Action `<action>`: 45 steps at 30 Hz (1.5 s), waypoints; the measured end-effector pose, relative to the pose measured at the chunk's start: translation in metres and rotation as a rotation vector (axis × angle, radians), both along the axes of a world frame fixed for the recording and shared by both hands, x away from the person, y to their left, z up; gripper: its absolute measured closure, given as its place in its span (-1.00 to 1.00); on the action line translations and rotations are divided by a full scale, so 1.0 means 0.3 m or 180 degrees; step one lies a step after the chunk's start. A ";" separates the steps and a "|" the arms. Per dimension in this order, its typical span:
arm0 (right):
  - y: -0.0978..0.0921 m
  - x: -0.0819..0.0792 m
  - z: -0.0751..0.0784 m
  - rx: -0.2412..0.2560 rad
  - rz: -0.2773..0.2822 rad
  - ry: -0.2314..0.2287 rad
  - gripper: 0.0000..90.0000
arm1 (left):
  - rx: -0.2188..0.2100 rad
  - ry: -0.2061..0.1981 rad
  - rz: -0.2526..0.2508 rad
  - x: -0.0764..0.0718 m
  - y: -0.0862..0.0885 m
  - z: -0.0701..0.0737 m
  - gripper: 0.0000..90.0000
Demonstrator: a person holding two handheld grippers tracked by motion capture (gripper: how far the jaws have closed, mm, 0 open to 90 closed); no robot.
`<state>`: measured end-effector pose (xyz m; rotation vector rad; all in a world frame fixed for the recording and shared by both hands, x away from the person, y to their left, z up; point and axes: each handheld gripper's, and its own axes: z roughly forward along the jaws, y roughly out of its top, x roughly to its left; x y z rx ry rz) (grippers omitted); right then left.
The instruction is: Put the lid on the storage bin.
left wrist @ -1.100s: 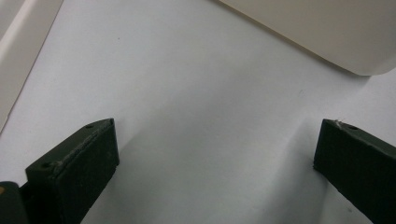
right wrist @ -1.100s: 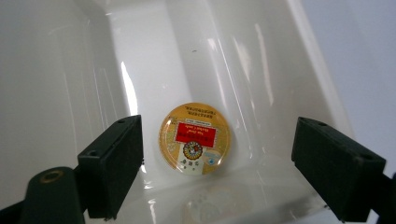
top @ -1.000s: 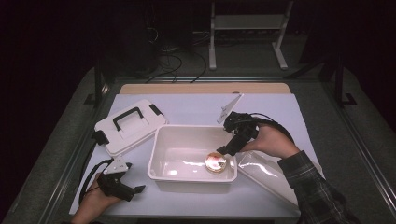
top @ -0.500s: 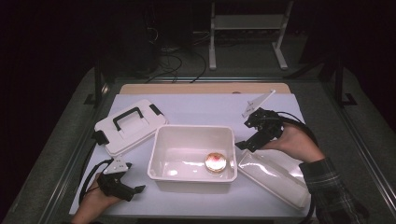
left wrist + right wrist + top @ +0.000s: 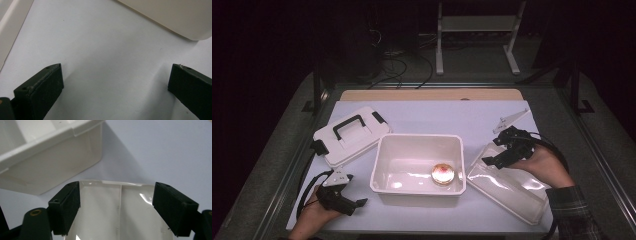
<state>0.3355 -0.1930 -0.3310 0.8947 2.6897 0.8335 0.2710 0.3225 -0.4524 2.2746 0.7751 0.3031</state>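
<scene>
White bin point(image 5: 419, 150), gold-rimmed pinkish tin point(image 5: 442, 174), black-handled white lid point(image 5: 348, 134).

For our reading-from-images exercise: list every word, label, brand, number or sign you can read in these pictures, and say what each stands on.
No readable text anywhere.
White tub: plain walls, no label.
Round tin inside it: a reddish top, too small and blurred to read.
Handled lid: no lettering.
Clear lid under the right tongs: unmarked.
Left tongs: no marking.
</scene>
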 end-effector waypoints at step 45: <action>-0.211 -0.102 -0.306 -0.0064 -0.0447 0.0400 0.59 | 0.0003 -0.0005 -0.0004 0.000 0.000 0.000 -1.00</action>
